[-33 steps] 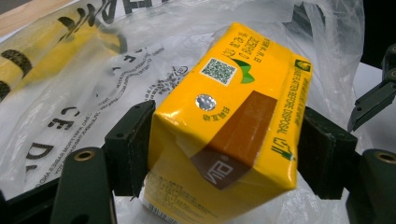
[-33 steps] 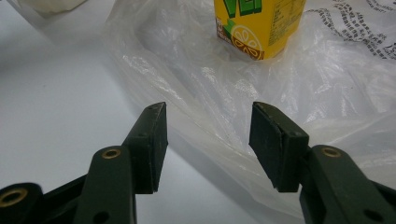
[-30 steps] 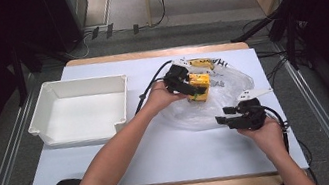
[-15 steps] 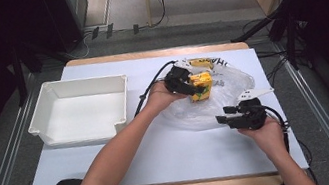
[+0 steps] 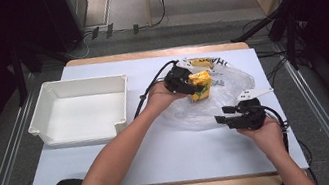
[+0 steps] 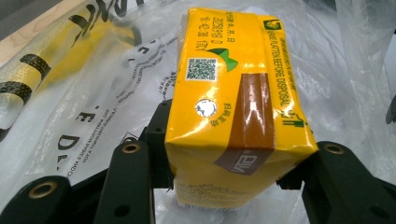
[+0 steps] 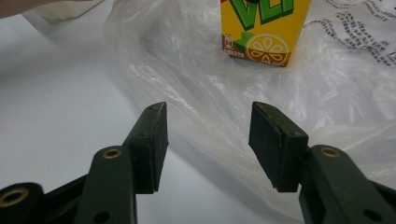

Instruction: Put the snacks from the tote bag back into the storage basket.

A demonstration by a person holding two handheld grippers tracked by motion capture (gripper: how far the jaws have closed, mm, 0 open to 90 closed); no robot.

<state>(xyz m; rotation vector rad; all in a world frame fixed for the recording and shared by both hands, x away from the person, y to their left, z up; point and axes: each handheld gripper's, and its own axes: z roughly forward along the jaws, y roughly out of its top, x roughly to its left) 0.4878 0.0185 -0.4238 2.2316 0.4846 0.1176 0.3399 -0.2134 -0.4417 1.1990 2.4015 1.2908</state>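
Note:
A yellow drink carton (image 5: 201, 84) (image 6: 233, 93) stands on a crumpled clear plastic bag (image 5: 233, 92) (image 6: 88, 93) at the middle right of the table. My left gripper (image 5: 192, 84) (image 6: 229, 158) reaches in from the left. Its jaws have just been closing with the carton between them, and both pads now press on the carton's sides. My right gripper (image 5: 221, 116) (image 7: 208, 140) hovers at the bag's near edge, open with nothing between its fingers. In the right gripper view the carton (image 7: 261, 28) stands beyond the jaws on the bag (image 7: 196, 79).
A white rectangular tray (image 5: 80, 81) sits on the left of the pale blue table top (image 5: 162, 153). The printed part of the bag lies toward the far edge. Cables trail from both grippers. Dark stands and a wooden bench are beyond the table.
The left gripper's jaws have narrowed onto the yellow carton, and the carton has shifted slightly. The right hand has stayed where it was.

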